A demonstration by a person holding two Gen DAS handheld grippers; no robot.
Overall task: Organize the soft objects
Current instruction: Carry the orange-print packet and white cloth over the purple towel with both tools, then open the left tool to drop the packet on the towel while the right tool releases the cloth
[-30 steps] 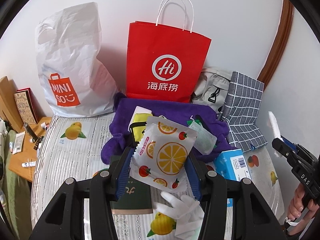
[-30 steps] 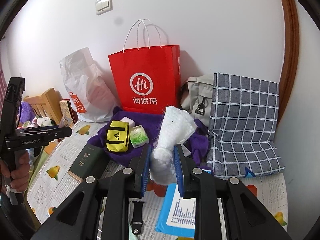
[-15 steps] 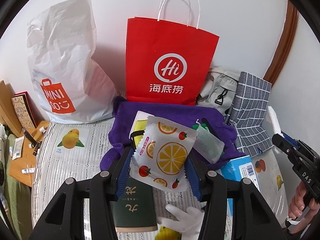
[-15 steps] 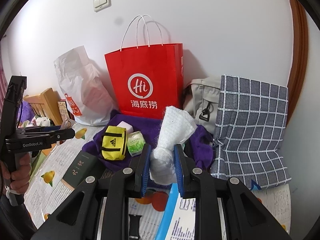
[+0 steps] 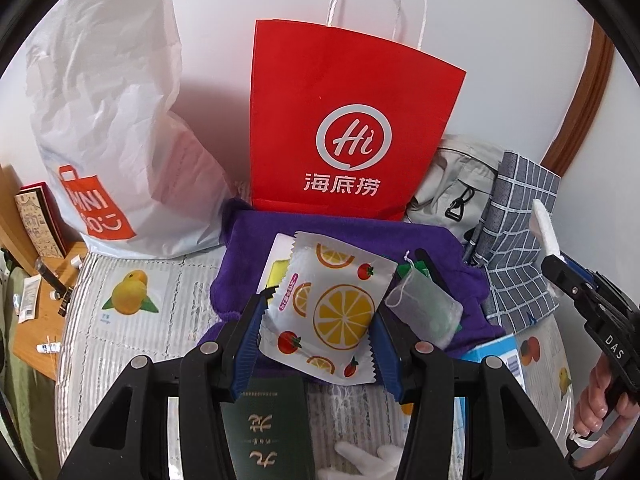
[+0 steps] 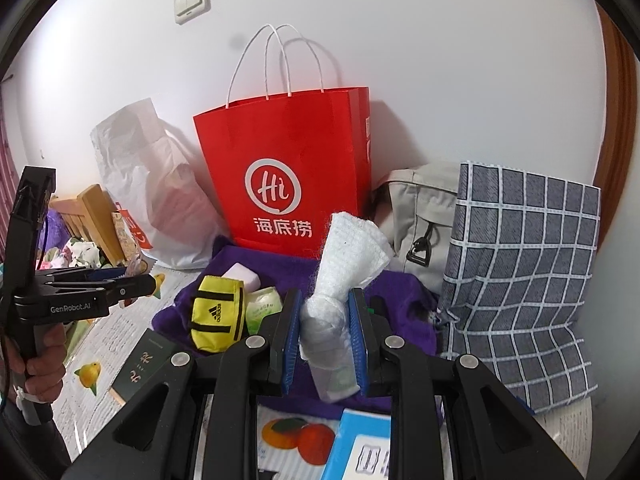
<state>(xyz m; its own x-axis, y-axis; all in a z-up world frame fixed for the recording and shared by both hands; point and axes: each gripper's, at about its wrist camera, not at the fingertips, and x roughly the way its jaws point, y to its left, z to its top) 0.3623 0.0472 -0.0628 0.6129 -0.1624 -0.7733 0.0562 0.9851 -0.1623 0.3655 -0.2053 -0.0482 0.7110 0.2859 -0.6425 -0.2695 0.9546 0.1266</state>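
Note:
My left gripper [image 5: 316, 344] is shut on a silver packet printed with orange slices [image 5: 328, 308], held above a purple towel [image 5: 352, 236]. My right gripper [image 6: 324, 340] is shut on a rolled white cloth [image 6: 344, 264], held over the same purple towel [image 6: 280, 268]. A red paper bag [image 5: 352, 128] stands against the wall behind the towel; it also shows in the right wrist view [image 6: 288, 176]. On the towel lie a yellow pouch [image 6: 216, 320], a white block [image 6: 242, 274] and a green-tinted packet [image 5: 426, 312].
A white Miniso plastic bag [image 5: 104, 120] stands left of the red bag. A grey backpack [image 6: 420, 216] and a checked fabric bag [image 6: 520, 272] stand at the right. A dark green booklet [image 5: 268, 428], a white glove [image 5: 368, 456] and a blue box [image 6: 360, 444] lie on the fruit-print cover.
Both grippers have moved forward toward the red bag and the towel, each keeping its load. The bags now look larger and closer.

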